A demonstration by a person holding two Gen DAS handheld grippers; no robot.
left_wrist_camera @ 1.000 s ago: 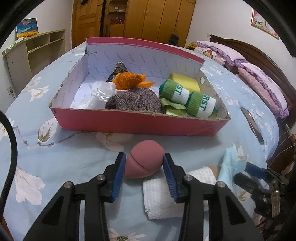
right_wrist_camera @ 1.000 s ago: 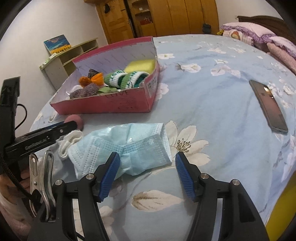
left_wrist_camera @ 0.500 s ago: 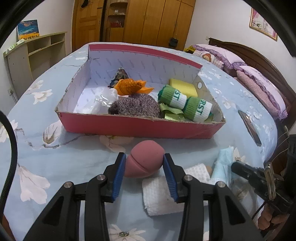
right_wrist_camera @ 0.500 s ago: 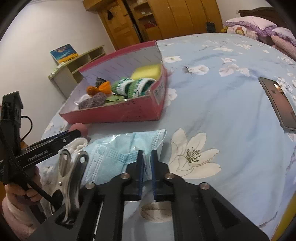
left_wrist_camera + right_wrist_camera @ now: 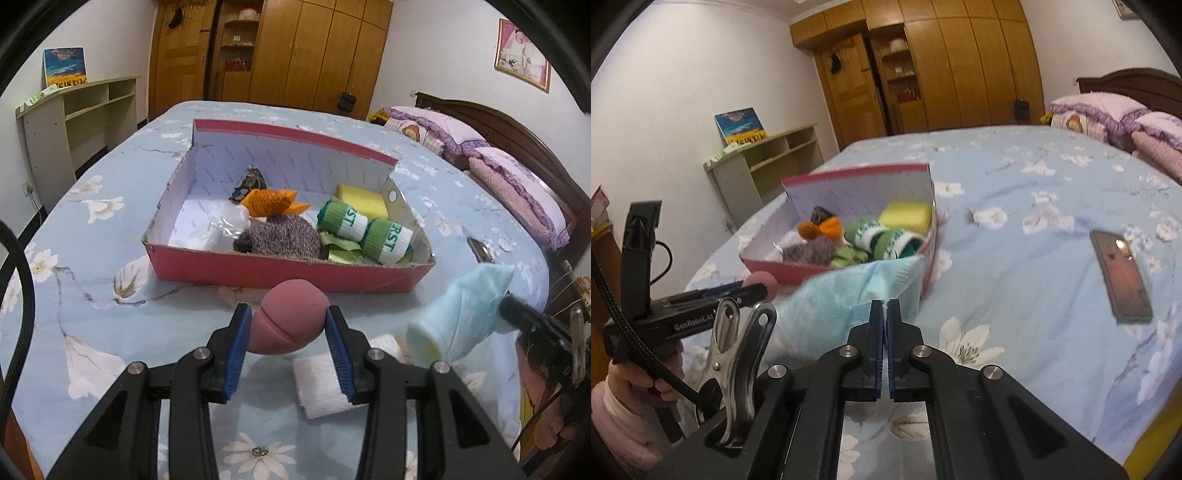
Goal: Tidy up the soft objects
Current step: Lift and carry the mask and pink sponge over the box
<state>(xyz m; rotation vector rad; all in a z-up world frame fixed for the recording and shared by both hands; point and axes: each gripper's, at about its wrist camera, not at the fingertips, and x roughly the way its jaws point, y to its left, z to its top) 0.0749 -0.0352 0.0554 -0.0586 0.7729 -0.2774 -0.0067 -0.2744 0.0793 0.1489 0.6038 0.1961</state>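
My left gripper point(image 5: 289, 325) is shut on a pink makeup sponge point(image 5: 290, 320) and holds it above the bed, in front of the red cardboard box point(image 5: 280, 271). My right gripper point(image 5: 885, 314) is shut on a light blue face mask point(image 5: 846, 306), lifted off the bed; the mask also shows in the left wrist view point(image 5: 461, 314). The box point(image 5: 923, 266) holds an orange knit piece point(image 5: 271, 201), a grey fuzzy ball point(image 5: 279, 238), green rolled socks point(image 5: 365, 230), a yellow sponge point(image 5: 364, 201) and a clear plastic piece point(image 5: 225, 229). A white folded cloth point(image 5: 319, 384) lies under my left gripper.
A phone point(image 5: 1121, 275) lies on the blue flowered bedspread point(image 5: 1034, 229) to the right. Pillows point(image 5: 517, 184) and the headboard are at the far right. A shelf unit point(image 5: 70, 118) stands by the left wall, wardrobes at the back.
Both grippers have risen off the bed. The left lifted the pink sponge. The right shut on the mask about half a second ago and has raised it toward the box.
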